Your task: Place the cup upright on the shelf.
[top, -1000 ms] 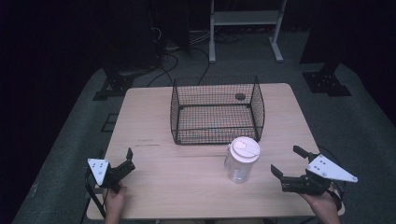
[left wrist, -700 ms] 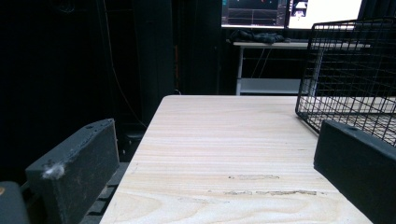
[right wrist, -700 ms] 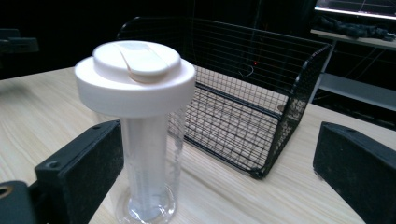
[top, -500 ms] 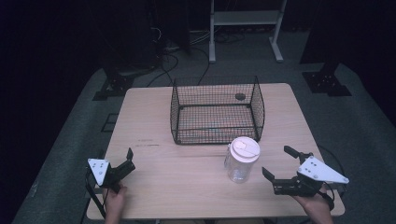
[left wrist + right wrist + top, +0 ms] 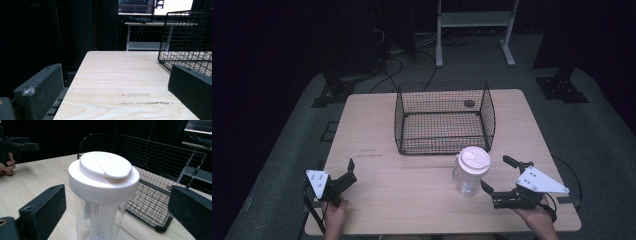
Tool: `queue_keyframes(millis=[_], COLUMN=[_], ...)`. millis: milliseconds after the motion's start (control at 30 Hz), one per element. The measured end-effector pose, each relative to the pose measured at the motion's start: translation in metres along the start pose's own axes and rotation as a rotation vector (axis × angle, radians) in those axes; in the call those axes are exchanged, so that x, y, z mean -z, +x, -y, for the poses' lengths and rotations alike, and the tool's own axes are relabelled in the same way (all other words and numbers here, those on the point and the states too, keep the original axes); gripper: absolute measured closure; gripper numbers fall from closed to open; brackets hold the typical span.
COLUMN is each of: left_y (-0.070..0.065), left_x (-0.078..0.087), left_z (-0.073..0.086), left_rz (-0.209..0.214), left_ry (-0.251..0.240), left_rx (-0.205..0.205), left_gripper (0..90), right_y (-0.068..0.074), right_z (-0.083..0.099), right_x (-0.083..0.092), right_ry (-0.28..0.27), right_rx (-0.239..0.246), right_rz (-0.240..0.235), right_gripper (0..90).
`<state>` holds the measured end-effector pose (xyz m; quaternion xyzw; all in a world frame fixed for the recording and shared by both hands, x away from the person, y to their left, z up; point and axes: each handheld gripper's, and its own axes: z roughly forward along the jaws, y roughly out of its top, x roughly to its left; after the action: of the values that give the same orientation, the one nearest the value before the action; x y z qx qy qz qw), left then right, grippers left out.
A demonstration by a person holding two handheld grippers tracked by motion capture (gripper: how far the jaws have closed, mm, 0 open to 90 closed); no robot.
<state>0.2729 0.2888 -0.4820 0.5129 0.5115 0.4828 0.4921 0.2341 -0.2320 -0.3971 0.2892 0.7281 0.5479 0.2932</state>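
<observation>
The clear plastic jar with a white lid stands on the wooden counter by the black wire basket, looks light, hard and slippery, so the wide-open right tongs should squeeze its middle, while the left tongs wait open too.

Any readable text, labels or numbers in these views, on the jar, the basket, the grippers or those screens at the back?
No text can be read.
Jar and its white lid: no label or print shows.
Wire basket: no tag or marking.
Right gripper, left gripper: plain, no lettering visible.
Screens in the left gripper view: coloured traces and marks, too small and blurred to read.
</observation>
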Motion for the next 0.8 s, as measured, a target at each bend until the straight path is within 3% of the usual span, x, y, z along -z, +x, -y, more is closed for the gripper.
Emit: queue_keyframes(millis=[267,800], left_y=[0.0,0.0], left_x=[0.0,0.0], left_z=[0.0,0.0], left_rz=[0.001,0.001], left_ry=[0.0,-0.001], left_rx=[0.002,0.002], left_gripper=[0.0,0.0], right_y=[0.006,0.009], right_z=[-0.001,-0.001], right_x=[-0.012,-0.033], right_ry=[0.009,0.011], right_rx=[0.002,0.0], right_rz=[-0.024,-0.025], right_gripper=[1.2,1.2])
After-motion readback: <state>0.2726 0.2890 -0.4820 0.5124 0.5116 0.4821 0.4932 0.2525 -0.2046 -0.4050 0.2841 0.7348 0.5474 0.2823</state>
